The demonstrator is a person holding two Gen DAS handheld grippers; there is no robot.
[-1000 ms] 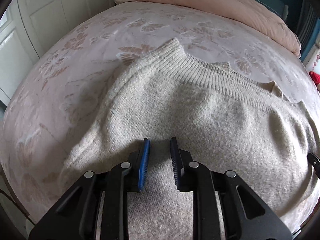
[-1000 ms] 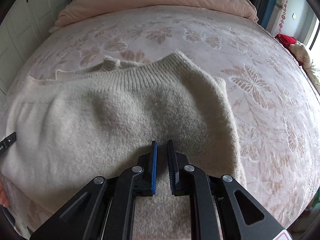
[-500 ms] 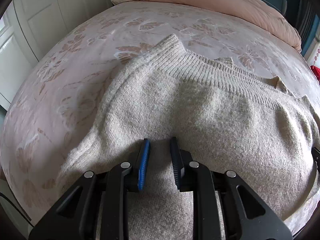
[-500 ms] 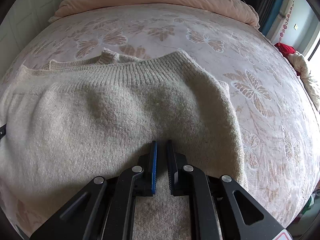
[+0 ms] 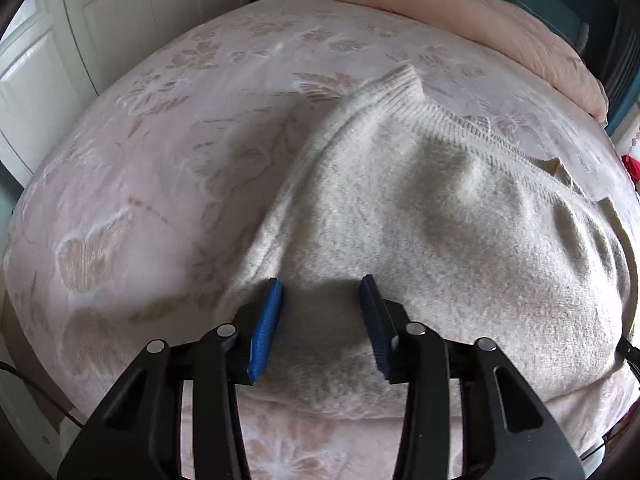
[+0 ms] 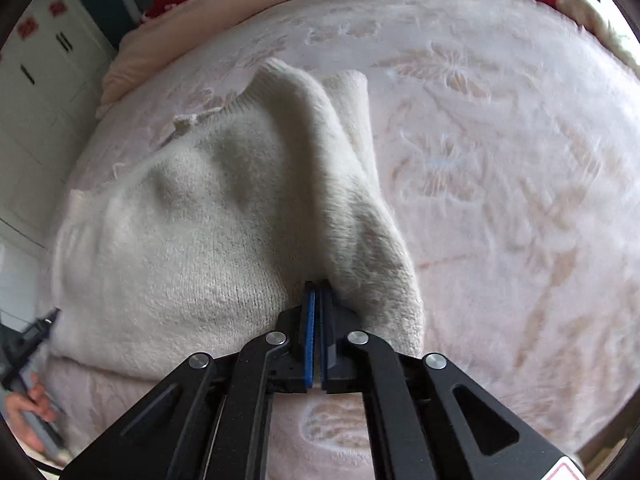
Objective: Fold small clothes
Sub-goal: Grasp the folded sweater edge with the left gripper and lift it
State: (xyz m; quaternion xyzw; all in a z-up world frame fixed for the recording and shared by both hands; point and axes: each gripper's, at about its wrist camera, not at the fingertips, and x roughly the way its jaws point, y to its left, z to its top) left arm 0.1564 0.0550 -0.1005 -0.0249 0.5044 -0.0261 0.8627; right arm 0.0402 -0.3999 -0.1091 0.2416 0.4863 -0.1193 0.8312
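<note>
Between the left gripper's (image 5: pixel 320 308) parted jaws, which have just been opening, lies only the near part of the cream sweater (image 5: pixel 440 216), unpinched. Right gripper (image 6: pixel 319 320) has closed fully, its pads pinched on the sweater's near right edge, the knit spreading far and left across the pink floral bedspread (image 6: pixel 500 160).

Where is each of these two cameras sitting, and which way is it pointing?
Left wrist view: sits on the left gripper, looks down along its open fingers at the cream sweater on the bed.
Right wrist view: sits on the right gripper, looks down along its fingers, pinched shut on the sweater's bunched edge; the person's left hand shows at the lower left.
Shared: the same sweater, the butterfly-patterned bed cover and the pink duvet beyond.
</note>
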